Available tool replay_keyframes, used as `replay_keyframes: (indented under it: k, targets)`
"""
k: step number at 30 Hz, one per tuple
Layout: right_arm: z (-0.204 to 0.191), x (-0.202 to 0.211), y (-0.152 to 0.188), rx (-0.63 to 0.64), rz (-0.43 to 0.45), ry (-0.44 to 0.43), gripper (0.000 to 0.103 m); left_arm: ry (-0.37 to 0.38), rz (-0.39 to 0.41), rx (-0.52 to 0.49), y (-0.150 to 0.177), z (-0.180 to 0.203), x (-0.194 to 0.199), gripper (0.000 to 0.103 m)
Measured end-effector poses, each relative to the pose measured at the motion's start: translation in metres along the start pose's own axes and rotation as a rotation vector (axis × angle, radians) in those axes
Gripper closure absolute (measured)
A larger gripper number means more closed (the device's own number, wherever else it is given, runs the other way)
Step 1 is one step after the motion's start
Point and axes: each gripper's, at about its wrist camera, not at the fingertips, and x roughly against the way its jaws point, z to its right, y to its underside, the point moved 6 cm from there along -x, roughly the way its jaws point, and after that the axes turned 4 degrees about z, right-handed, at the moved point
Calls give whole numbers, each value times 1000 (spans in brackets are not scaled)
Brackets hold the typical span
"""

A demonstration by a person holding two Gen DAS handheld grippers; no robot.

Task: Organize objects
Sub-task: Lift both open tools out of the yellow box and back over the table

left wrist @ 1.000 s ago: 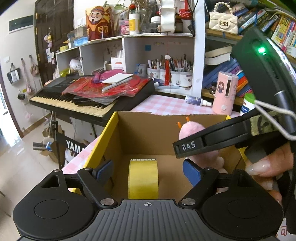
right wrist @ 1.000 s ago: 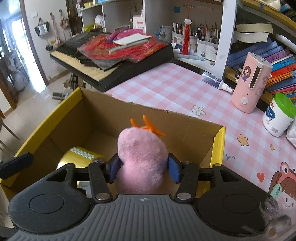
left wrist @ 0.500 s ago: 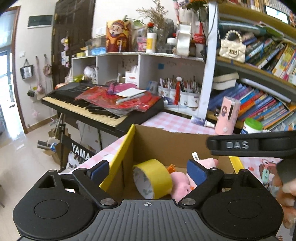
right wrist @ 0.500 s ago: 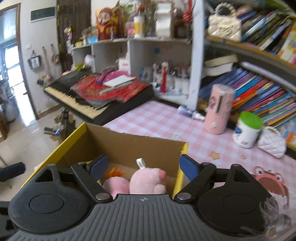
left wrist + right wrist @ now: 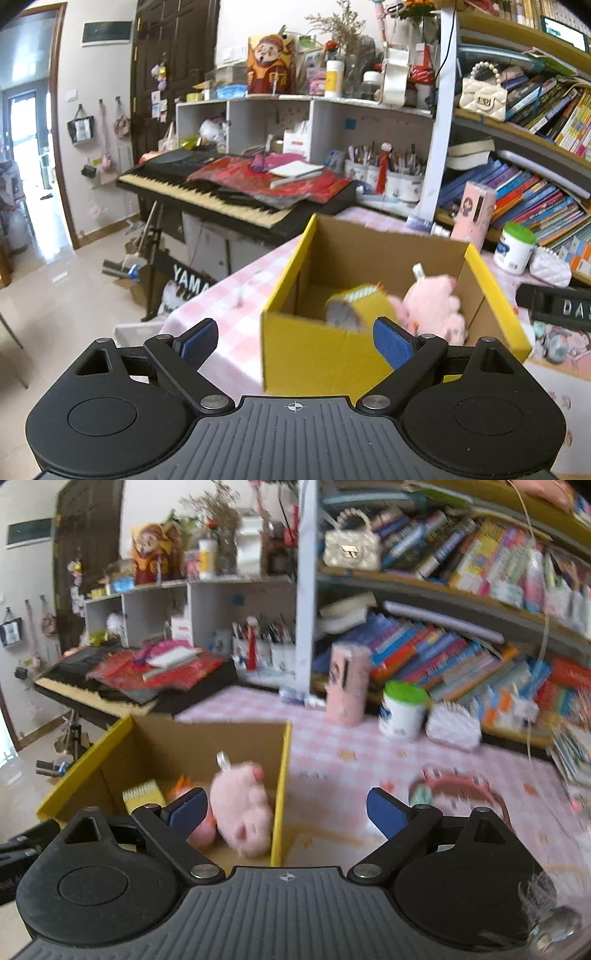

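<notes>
The left gripper [image 5: 295,341] has a black ribbed housing with a white crosshair mark at twelve o'clock, round discs at nine and three, silver screws at the linkage pivots, and blue textured pads [image 5: 392,348]; the right gripper [image 5: 286,808] looks identical, with blue pads [image 5: 384,814] and a frayed tuft at four o'clock.

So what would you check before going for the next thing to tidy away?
1. Left gripper empty, jaws open: ok.
2. Right gripper empty, jaws open: ok.
3. Pink plush toy lying inside the cardboard box: ok.
4. Yellow tape roll inside the box: ok.
5. Room left in the box for more: cannot tell, its floor is partly hidden.
6. Next item chosen: cannot tell; a green-lidded tub stands on the table.
</notes>
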Motion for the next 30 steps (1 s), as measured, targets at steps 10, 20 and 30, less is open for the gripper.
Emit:
replay_keyframes:
  k: [10,20,30]
  targets:
    - [-29,35,64,64,-128,1,8,-37,-82,19,43,-28,37,10]
    - [-31,70,97,32,-176,15,6,-16,-88,-18,57,-35,66,10]
    - [-19,95,125,20,-210,61,6,42,-112,-68,73,-24,82,10]
